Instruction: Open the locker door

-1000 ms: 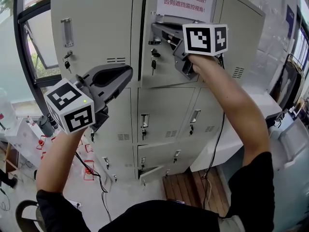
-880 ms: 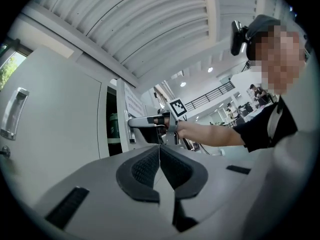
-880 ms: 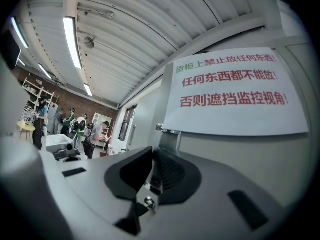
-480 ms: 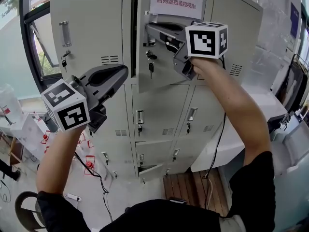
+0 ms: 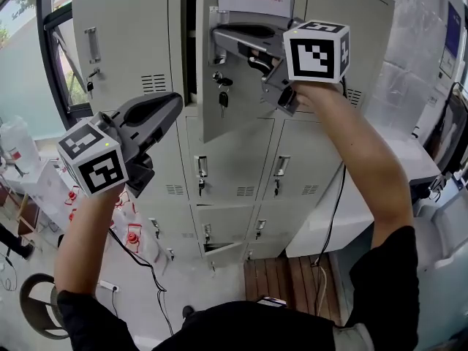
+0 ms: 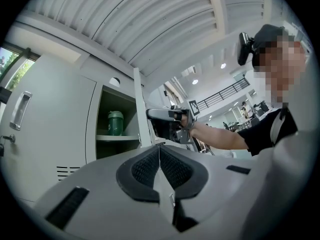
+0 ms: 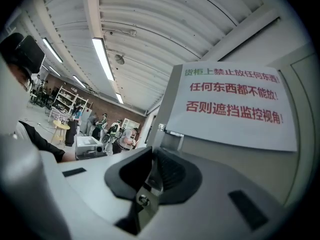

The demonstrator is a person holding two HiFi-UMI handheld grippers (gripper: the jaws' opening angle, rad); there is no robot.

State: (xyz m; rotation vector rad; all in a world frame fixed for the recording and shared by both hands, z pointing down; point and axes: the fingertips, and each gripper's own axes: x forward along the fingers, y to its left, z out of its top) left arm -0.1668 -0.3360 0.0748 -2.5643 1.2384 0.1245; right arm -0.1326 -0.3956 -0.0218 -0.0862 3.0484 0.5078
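Locker door, top row of the cabinet, stands ajar; probably light, stiff sheet metal, it is best pulled by the handle at its free edge, which the right gripper pinches in its fingers, while the left gripper hangs empty, fingers touching.

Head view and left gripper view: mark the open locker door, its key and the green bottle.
locker door [image 5: 248, 104], head view, lower panel.
key [image 5: 222, 99], head view, hanging blade.
green bottle [image 6: 115, 124], left gripper view, body.

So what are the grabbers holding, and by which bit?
The right gripper pinches the open locker door by its metal handle, near the free edge. The left gripper is shut on nothing.
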